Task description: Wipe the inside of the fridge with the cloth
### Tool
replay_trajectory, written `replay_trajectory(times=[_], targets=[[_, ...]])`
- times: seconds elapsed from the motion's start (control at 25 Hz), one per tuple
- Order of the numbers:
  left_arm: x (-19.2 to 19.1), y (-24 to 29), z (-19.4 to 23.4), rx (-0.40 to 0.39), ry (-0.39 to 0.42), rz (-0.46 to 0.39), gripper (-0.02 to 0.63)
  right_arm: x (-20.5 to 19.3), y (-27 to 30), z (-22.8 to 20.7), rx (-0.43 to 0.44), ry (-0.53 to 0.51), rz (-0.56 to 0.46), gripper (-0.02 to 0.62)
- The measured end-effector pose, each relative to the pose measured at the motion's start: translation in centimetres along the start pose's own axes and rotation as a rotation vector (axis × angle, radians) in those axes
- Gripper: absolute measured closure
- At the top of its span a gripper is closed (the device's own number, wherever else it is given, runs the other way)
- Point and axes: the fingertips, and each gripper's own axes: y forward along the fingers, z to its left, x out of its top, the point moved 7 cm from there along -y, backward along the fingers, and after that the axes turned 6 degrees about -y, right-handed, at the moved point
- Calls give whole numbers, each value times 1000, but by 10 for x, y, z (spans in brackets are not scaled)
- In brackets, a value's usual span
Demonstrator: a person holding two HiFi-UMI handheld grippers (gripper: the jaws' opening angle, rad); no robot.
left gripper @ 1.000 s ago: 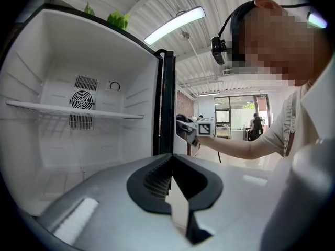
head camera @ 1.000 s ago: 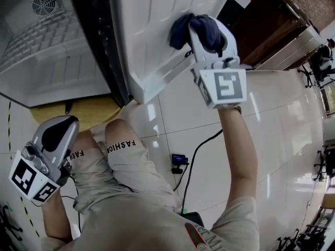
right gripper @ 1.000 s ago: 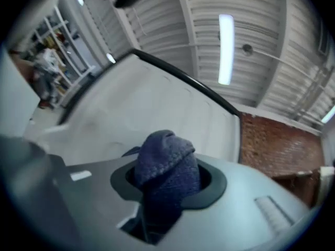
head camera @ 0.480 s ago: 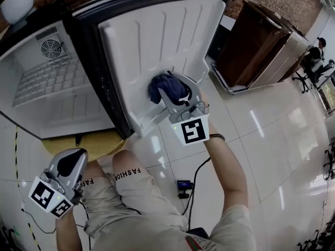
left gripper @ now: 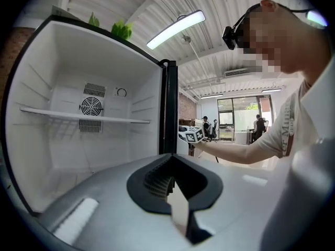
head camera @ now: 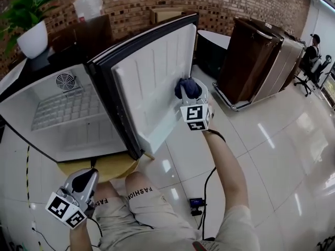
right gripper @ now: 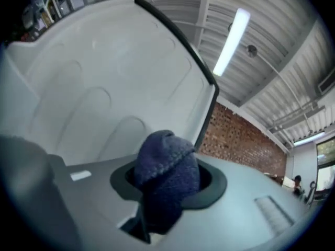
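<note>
1. The fridge is seen standing open, with its door swung wide to the right. A shelf and a round fan grille are shown on the inside.
2. The cloth is dark blue and bunched, and it is clamped between the jaws of the right gripper. Its wad bulges out past the jaw tips.
3. The cloth is held up at the door's white inner face, near the free edge and well apart from the main compartment. Whether it is pressed on the liner cannot be told.
4. The left gripper is held low, just beside the person's knee and in front of the open compartment. Its jaws are closed together, with nothing between them.
5. A yellow stand is seen under the fridge, a plant behind it at the left, and a brown cabinet off to the right.
</note>
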Motion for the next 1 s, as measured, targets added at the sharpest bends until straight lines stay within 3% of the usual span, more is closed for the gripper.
replay_trajectory(times=[0.08,0.2,0.24,0.36,0.44,0.52,0.68,0.76,0.92,1.0], targets=[[-2,-3,6,13,-6,4,600,39,-45,19,86,-12,-150,457],[-5,-1,11,20,-18,6,600,95,-111,78,370,-111,-331,456],[-5,1,11,16,-20,5,600,103,-121,99,428,-140,-373,456],[-5,7,5,-10,-18,0,600,92,-115,135,458,-239,-386,458],[-4,8,0,-25,-13,-1,600,73,-101,133,456,-234,-367,457],[-5,5,-1,-25,-12,0,600,55,-84,115,407,-204,-305,457],[-5,-2,7,0,-18,2,600,2,-27,63,227,-129,-105,459],[-7,-4,8,4,-23,5,600,-17,-3,46,160,-174,-22,460],[-4,0,2,-15,-19,7,600,-31,21,34,33,-389,143,459],[0,5,0,-30,-8,5,600,-22,13,22,-44,-367,129,459]])
